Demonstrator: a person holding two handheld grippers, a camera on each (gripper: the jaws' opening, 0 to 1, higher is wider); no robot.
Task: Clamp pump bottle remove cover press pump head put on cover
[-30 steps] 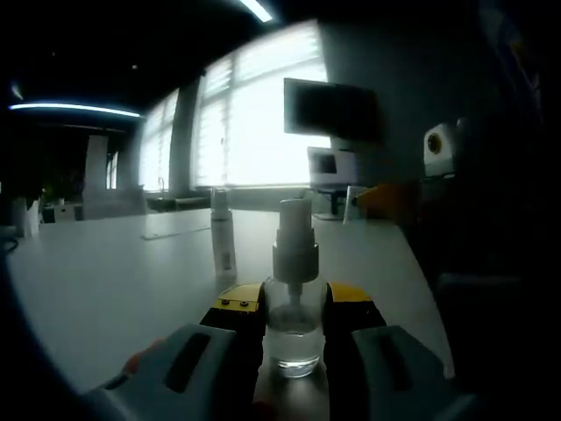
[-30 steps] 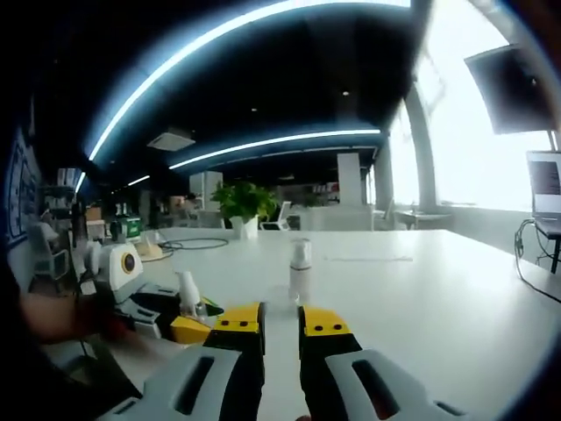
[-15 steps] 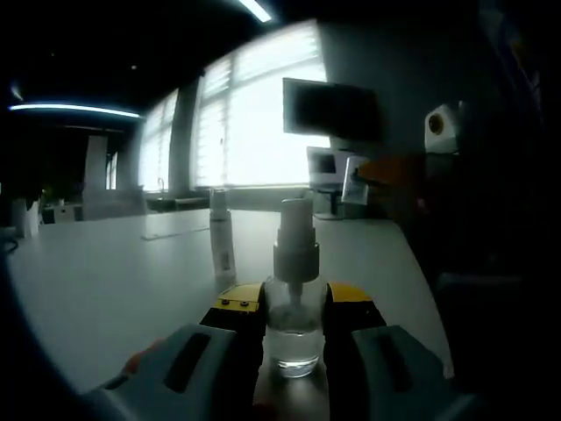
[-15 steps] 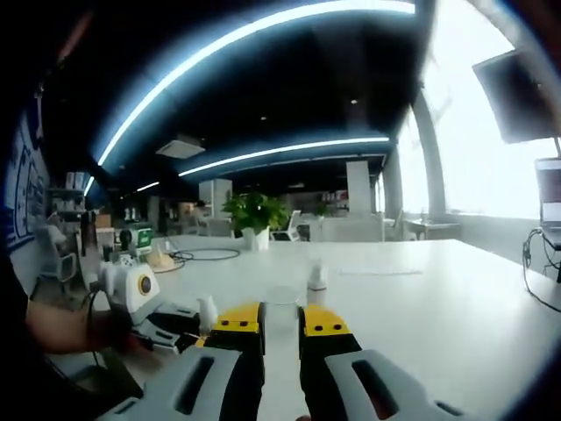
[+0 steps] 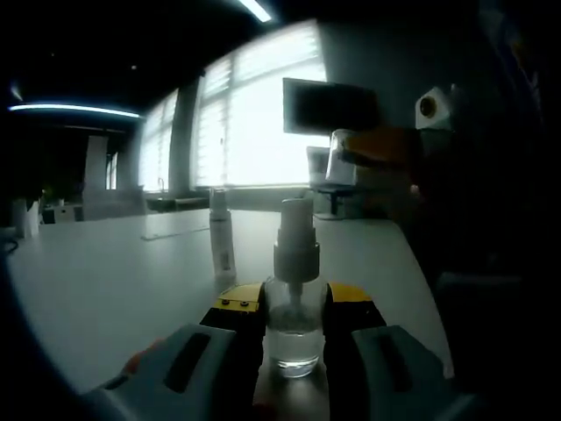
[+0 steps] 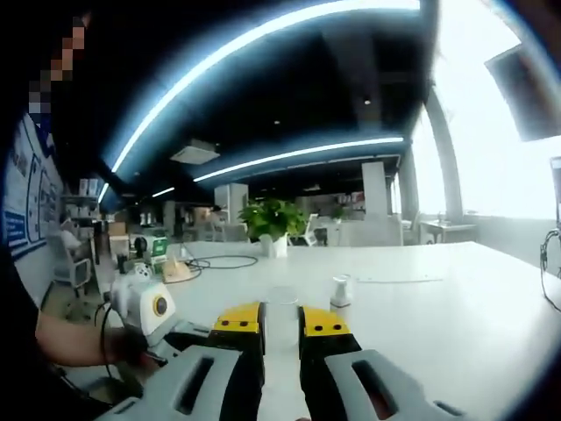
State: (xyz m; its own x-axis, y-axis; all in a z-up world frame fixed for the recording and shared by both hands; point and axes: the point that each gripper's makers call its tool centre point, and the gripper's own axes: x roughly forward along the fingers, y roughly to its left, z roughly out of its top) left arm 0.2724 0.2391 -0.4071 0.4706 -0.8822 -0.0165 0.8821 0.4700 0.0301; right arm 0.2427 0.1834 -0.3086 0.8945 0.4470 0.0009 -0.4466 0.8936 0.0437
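Clear pump bottle (image 5: 293, 326) clamped in left gripper (image 5: 294, 309), one white bottle (image 5: 222, 235) behind

pump bottle (image 5: 292, 303) base hidden behind left gripper (image 5: 294, 303) jaws, liquid level hard to read in backlight; clear cover (image 6: 281, 296) between right gripper (image 6: 281, 317) jaws nearly see-through, edges faint, lower part hidden by jaws; right gripper in left gripper view (image 5: 386, 145) dark, blurred, cover in it just a pale shape; label on second bottle (image 5: 222, 232) too small to read; small white bottle (image 6: 340, 290) on far table blurred; left gripper in right gripper view (image 6: 162, 320) partly cut by near jaw, its bottle hidden
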